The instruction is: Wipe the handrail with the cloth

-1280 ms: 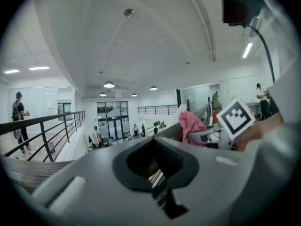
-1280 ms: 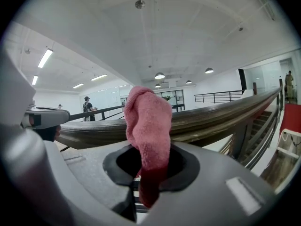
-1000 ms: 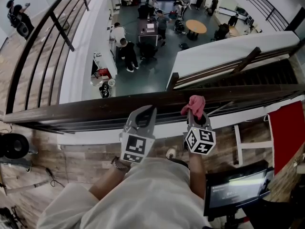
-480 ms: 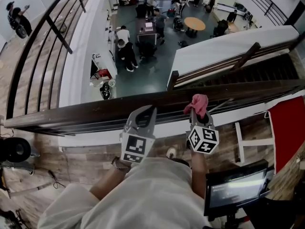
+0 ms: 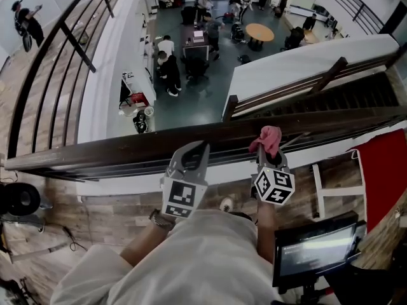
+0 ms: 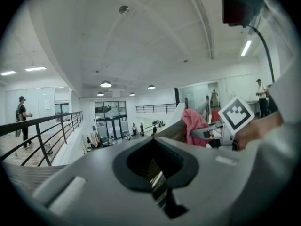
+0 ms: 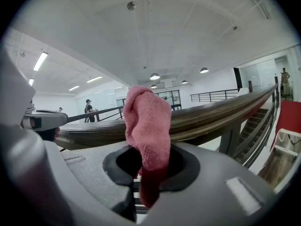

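Right gripper (image 5: 267, 152) has its jaws clamped on a pink terry cloth (image 5: 267, 138); the bunched cloth sticks up out of the jaws, fuzzy and folded over at the top, lower end darker where it is pinched (image 7: 148, 126). The cloth sits at the near edge of the long dark brown wooden handrail (image 5: 114, 148), right of its middle; can't tell whether it touches. Left gripper (image 5: 202, 149) has its jaws together with nothing in them, tips just at the rail's near edge, beside the right gripper but apart from it. The rail runs bare left and right of both grippers, full width of the head view. Beyond the rail is an open drop to a lower floor with people and a round orange table (image 5: 261, 34). Near side: wood-plank floor (image 5: 95, 215), red panel (image 5: 385, 176) and dark screen (image 5: 315, 250) at right.
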`<state>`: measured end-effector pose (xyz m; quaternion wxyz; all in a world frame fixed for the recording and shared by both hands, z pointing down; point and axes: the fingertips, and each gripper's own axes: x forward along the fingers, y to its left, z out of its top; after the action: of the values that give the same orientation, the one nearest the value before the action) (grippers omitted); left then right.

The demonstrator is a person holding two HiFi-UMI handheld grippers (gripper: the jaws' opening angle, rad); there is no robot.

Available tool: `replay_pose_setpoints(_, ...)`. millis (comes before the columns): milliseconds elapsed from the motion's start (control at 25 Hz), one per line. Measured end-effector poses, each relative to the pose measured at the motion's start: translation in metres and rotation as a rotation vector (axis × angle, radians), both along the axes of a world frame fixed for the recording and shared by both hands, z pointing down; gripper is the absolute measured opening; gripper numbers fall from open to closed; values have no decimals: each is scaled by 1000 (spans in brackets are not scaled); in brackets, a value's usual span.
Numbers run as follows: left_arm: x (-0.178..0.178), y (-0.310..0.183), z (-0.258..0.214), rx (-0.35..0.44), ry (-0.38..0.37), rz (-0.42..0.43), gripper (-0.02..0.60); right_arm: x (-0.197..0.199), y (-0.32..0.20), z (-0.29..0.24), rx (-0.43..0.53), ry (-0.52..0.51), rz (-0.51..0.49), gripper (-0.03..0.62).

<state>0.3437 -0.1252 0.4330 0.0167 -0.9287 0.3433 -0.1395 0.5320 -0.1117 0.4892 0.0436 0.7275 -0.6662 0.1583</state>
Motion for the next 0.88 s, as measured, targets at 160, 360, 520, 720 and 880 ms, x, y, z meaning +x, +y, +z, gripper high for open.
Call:
replay_pose_setpoints(160,-1,0,-1,6,5,-7,8,-2,0,0,-2,12,-11,81)
replay_pose_setpoints(360,6,2,0,3,7,-11,8,15,1,1,-12,14,15,81)
replay_pose_setpoints(520,8,4,1,2,5,-9,8,34,2,1,-20,15,56,81)
replay_pose_setpoints(720,5,4,2,3,2,-14,8,63,6,0,-24,13,138,81)
replay_pose_setpoints(880,4,4,2,1,-2,-17,8,90,10,-1,-28,13,204,81)
